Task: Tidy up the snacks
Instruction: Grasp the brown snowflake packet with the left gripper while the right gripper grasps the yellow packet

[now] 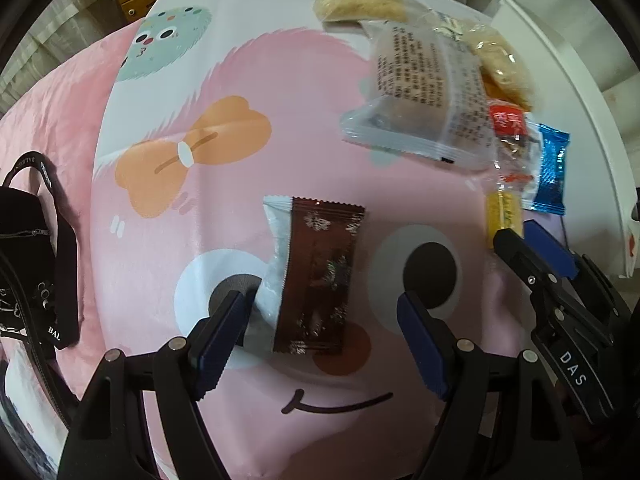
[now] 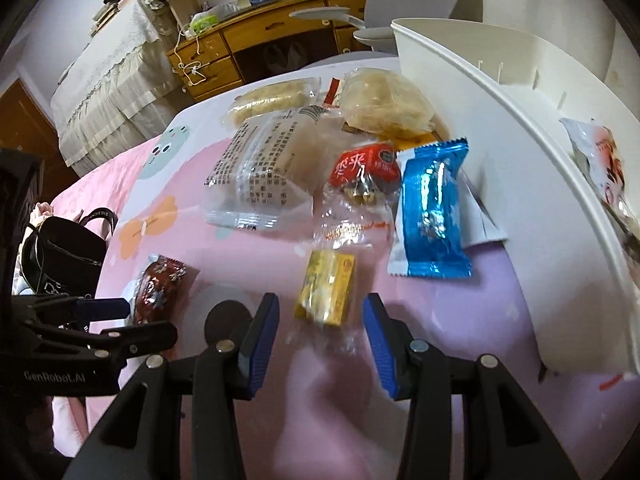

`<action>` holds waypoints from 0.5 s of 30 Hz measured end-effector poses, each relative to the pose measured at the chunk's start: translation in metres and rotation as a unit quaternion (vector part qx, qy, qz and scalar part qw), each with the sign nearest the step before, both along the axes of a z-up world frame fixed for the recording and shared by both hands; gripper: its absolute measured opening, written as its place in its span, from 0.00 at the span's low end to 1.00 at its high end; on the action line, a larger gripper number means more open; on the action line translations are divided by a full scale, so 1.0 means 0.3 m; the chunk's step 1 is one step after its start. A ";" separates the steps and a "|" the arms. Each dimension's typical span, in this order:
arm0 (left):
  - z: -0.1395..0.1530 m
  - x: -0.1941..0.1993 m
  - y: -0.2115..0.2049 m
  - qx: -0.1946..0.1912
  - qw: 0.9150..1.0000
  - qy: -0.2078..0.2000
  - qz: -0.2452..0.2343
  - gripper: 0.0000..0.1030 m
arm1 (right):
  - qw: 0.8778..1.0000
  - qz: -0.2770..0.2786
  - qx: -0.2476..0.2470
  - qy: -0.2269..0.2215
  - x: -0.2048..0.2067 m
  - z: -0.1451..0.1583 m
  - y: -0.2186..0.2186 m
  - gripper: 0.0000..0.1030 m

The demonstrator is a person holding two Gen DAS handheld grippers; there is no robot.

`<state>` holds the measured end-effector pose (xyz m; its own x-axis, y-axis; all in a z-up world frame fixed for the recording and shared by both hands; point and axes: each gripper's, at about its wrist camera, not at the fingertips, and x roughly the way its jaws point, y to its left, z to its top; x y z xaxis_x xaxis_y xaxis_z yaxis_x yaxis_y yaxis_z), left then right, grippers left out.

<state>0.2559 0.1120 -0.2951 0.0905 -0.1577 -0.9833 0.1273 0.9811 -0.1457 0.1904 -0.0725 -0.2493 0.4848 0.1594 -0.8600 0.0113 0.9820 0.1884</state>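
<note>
Left gripper stands wide apart around the brown snack packet; right gripper gapes, empty.

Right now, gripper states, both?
Left gripper: open, brown snack between its jaws, not gripped.
Right gripper: open, empty, yellow snack just ahead.

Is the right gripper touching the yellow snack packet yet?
Apart. In the right wrist view the right gripper has its blue fingers on either side of the yellow snack packet, with pink cloth visible between each finger and the wrapper.
</note>
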 end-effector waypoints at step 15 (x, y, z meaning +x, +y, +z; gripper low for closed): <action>-0.016 0.019 -0.048 0.048 0.998 -0.032 -0.013 0.58 | 0.995 0.070 -0.061 -0.026 0.010 -0.035 0.059 0.39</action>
<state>0.2616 0.0975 -0.2998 0.1514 -0.0669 -0.9862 0.1586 0.9864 -0.0425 0.1935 -0.0548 -0.2597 0.5101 0.1247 -0.8510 -0.1334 0.9889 0.0650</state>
